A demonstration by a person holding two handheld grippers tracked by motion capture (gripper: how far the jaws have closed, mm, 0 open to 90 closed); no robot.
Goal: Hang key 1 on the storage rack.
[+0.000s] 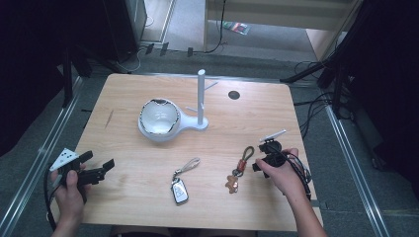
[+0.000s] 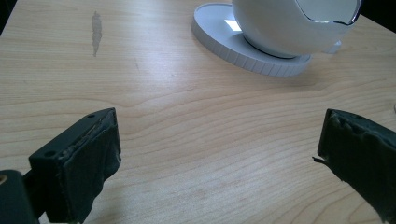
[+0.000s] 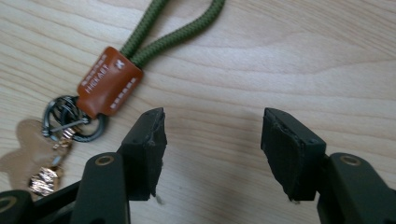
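**Right gripper beside the rope keychain, both sets of jaws apart**

The wooden table (image 1: pixel 148 197) carries everything. Well ahead of the left gripper's jaws stands a white holder (image 1: pixel 170 121): a round base with a white bowl (image 2: pixel 299 23) on it, its rim chipped and edged dark, and a tall post (image 1: pixel 201 96) beyond. A dark streak (image 2: pixel 96 31) marks the wood far ahead of the left gripper's left-hand jaw.

The left gripper (image 1: pixel 96 165) is held low near the table's edge, its jaws wide apart with bare wood between them. The right gripper (image 3: pixel 212 144) has its jaws apart too, nothing between them but table.

The rope keychain (image 1: pixel 242 165) lies just beside the right gripper: seen along that gripper, its green cord loop (image 3: pixel 182 28) runs ahead of the left-hand jaw, the brown leather tab (image 3: pixel 109 81) sits just ahead and outside of that jaw, and the metal rings (image 3: pixel 72 116) and a tan charm (image 3: pixel 28 149) lie farther out on the same side. No jaw touches it.

A car key on a grey strap (image 1: pixel 180 185) lies between the two grippers, apart from both.
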